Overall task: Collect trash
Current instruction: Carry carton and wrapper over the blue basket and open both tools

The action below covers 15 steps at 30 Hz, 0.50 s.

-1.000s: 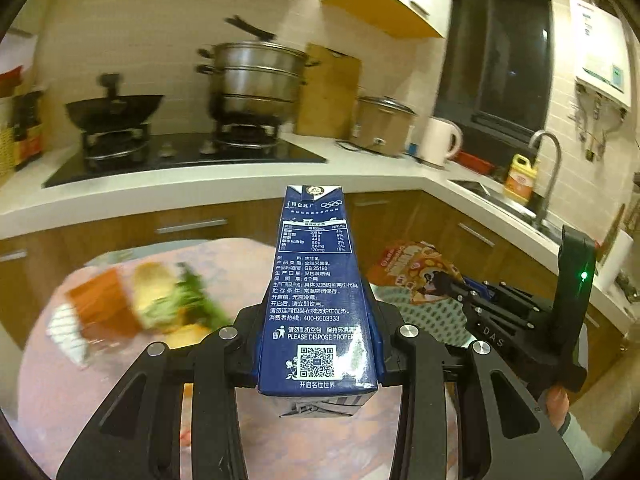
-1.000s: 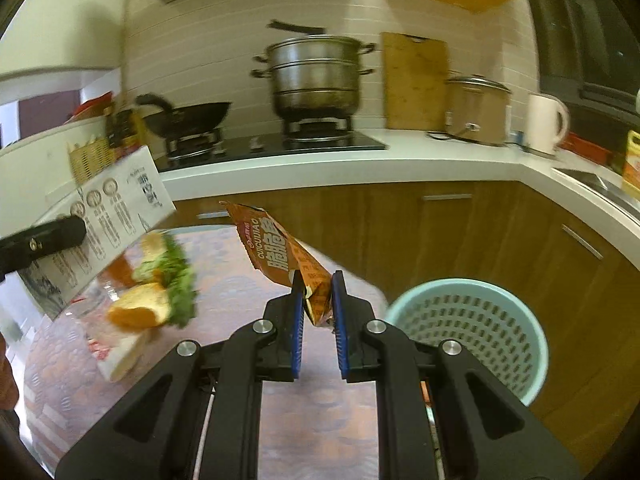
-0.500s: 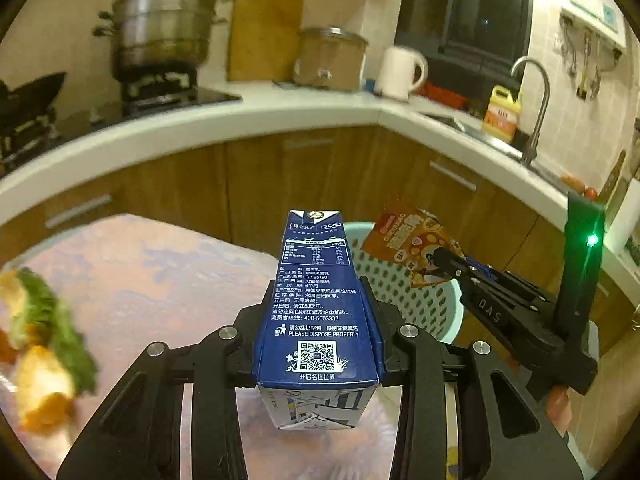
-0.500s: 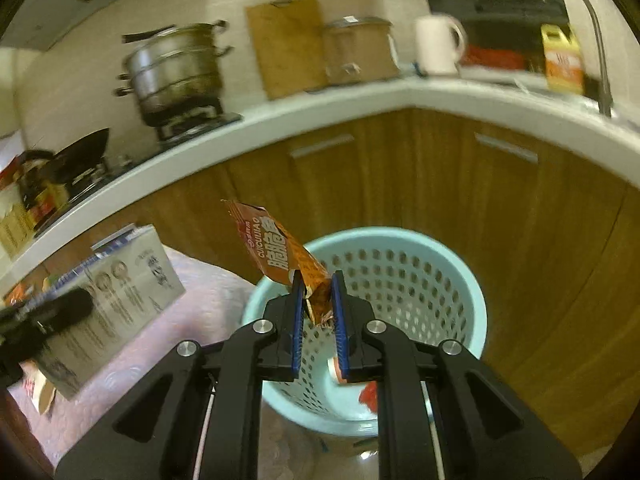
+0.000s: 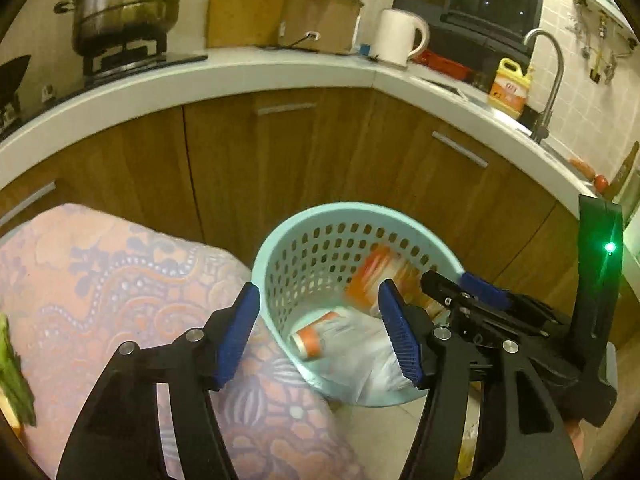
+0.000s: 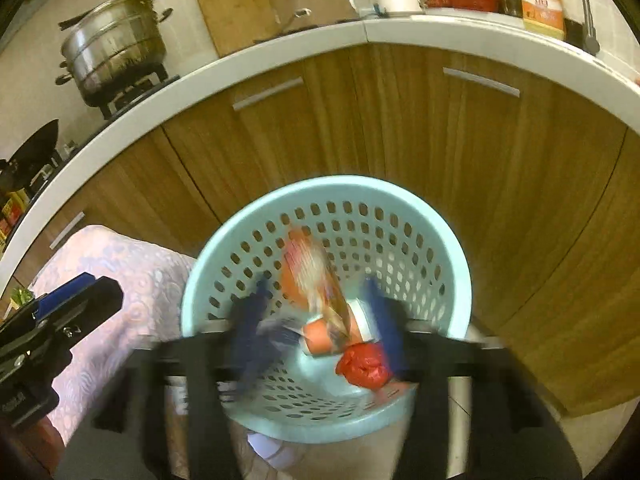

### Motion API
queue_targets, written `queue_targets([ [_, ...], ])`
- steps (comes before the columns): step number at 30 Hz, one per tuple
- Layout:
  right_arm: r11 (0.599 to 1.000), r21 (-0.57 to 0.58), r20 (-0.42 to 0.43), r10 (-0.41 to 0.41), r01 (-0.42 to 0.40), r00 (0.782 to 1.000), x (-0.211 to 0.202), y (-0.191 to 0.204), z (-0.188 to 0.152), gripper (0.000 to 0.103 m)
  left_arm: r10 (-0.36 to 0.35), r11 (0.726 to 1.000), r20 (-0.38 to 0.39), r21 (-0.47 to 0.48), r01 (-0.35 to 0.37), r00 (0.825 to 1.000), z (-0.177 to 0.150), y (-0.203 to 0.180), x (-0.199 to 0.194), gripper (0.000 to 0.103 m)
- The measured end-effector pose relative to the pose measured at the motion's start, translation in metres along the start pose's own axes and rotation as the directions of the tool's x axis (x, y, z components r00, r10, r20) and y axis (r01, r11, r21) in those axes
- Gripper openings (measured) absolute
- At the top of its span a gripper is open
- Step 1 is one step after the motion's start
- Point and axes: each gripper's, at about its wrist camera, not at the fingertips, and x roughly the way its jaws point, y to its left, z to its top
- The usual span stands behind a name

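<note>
Trash is already going into the bin: an orange snack wrapper (image 6: 310, 276) shows blurred between the right tool's (image 6: 316, 320) spread fingers, loose from both pads and inside the pale blue basket (image 6: 404, 196). That tool's jaws have just been opening and grip nothing. The left tool (image 5: 320, 332) has also just been opening; its blue pads (image 5: 236, 332) stand well apart with nothing between them, and the basket (image 5: 276, 240) lies directly ahead and below. In it, past the left tool's tips, lie an orange-and-white carton (image 5: 310, 338), a pale plastic bag (image 5: 360, 356) and the wrapper (image 5: 372, 276); from the right wrist a crumpled red scrap (image 6: 362, 364) sits near the right-hand finger. To the left of both tools is the bench under a patterned pink cloth (image 5: 120, 272), its edge just beside the basket's rim.

The risks look small but real. The wrapper is light and could drift or catch on the rim. Both tools hover close together over one opening, so drawing them back carelessly could knock them together or tip the basket.
</note>
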Motion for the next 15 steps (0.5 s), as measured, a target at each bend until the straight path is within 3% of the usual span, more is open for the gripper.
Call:
queue_targets([
  [9, 1.000, -0.011, 0.046, -0.001, 0.001, 0.999, -0.020, 0.000, -0.005, 0.062, 0.009, 1.000, 0.024, -0.008, -0.009, 1.000, -0.012, 0.007, -0.019, 0.061],
  [15, 0.998, -0.049, 0.099, 0.044, -0.039, 0.994, -0.054, 0.021, -0.003, 0.062, 0.003, 1.000, 0.103, -0.007, -0.003, 0.995, -0.020, 0.008, -0.065, 0.061],
])
